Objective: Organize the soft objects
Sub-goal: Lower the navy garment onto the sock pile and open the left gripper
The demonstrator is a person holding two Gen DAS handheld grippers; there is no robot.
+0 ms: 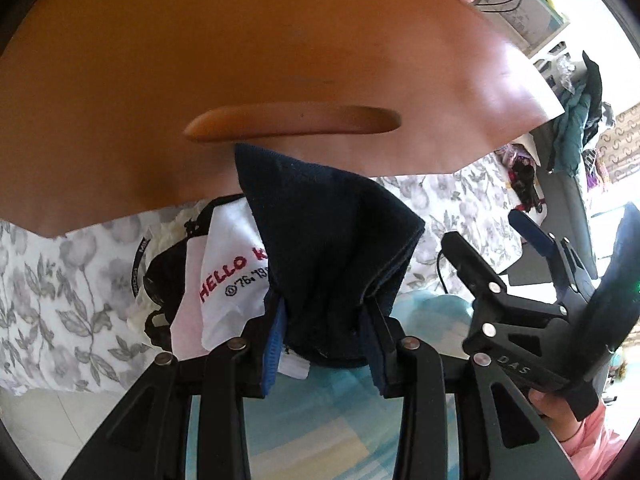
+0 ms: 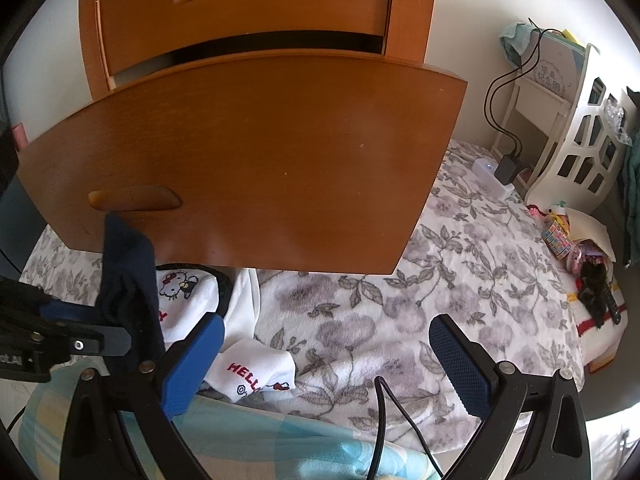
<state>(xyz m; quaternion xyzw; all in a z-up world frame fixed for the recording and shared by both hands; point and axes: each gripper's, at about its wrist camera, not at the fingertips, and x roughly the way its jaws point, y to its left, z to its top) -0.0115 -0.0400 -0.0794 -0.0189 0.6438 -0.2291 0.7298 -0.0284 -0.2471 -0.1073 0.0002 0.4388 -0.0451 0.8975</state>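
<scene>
Left tool [image 1: 324, 320] pinches navy cloth [image 1: 328, 240]; right tool [image 2: 326, 364] gapes empty

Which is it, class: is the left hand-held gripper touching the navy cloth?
Touching. The left wrist view shows the left hand-held gripper with fingers clamped on the navy cloth.

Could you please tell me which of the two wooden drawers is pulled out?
The lower drawer is pulled far out over the floral blanket; the upper drawer sits nearly flush in the dresser, above a dark gap.
</scene>
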